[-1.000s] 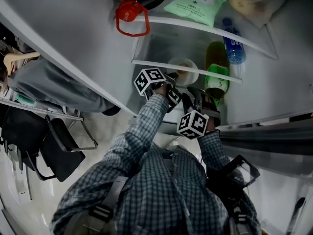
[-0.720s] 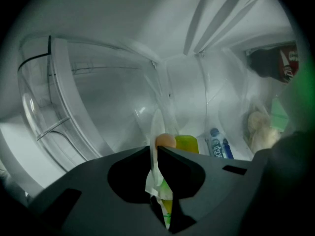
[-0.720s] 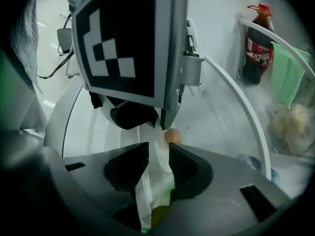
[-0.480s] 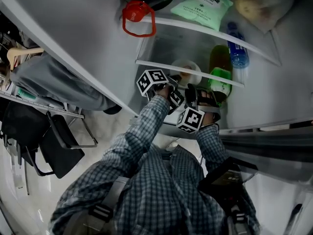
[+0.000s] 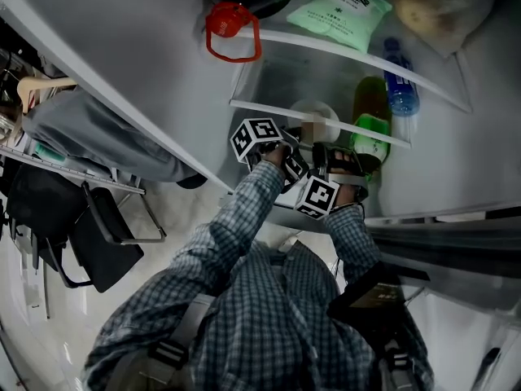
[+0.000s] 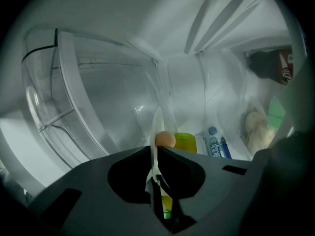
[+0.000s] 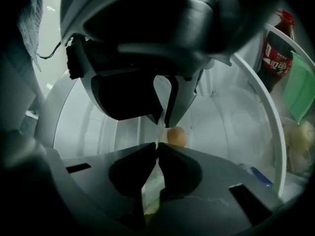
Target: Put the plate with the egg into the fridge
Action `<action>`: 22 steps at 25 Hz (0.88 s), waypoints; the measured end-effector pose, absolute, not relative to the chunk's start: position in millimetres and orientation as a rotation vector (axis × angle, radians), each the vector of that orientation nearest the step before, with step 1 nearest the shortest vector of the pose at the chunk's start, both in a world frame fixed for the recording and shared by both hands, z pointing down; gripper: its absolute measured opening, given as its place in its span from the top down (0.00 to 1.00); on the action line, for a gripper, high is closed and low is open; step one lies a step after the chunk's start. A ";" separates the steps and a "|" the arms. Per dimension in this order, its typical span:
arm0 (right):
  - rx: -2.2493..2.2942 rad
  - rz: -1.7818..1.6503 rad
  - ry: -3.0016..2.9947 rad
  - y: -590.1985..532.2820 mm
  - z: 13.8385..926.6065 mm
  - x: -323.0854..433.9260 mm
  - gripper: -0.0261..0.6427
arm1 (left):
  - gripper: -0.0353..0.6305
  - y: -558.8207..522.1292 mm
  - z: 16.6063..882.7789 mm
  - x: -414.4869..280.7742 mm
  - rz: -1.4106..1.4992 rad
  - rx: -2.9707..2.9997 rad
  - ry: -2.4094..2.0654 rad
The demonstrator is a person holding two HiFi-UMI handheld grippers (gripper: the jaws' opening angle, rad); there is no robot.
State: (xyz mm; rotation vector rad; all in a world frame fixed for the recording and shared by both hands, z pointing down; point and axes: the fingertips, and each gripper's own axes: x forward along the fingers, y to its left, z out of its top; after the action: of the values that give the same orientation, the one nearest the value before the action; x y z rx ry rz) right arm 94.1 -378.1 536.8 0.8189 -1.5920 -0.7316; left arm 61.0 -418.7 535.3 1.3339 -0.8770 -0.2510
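The white plate [image 5: 316, 117] with a brown egg [image 5: 308, 128] on it is inside the fridge, level with a glass shelf [image 5: 269, 110]. My left gripper [image 5: 295, 141] is shut on the plate's near rim [image 6: 156, 127], and the egg [image 6: 165, 139] shows just past its jaws. My right gripper [image 5: 324, 151] sits close beside it. Its jaws have just been closing, and the thin plate rim [image 7: 158, 134] is pinched between them. The egg [image 7: 177, 136] and the left gripper [image 7: 165, 113] lie right ahead of it. Whether the plate rests on the shelf is hidden.
A green bottle [image 5: 370, 129] and a blue-labelled bottle [image 5: 399, 80] stand to the plate's right. On the shelf above are a green packet [image 5: 342, 6] and a red-handled lid [image 5: 232, 27]. The open fridge door [image 5: 122, 80] is at left, with a dark chair [image 5: 106, 235] behind.
My right gripper has moved in toward the plate, rolled, and closed its jaws on the rim beside the left gripper. The left gripper and the plate have stayed put.
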 end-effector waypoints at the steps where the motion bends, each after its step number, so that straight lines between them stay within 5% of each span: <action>1: 0.819 -0.729 -1.591 -378.2 536.5 94.0 0.93 | 0.91 -418.7 534.9 60.6 -0.252 1.339 -0.876; 22: 0.749 -0.722 -1.570 -380.3 539.8 91.4 0.93 | 0.91 -367.5 520.6 51.5 -0.140 1.542 -0.839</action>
State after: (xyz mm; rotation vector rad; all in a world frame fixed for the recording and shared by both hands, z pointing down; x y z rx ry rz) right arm 91.4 -380.3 539.8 0.7491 -1.5702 -0.7215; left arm 51.5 -367.5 520.6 1.5425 -0.8393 -0.1395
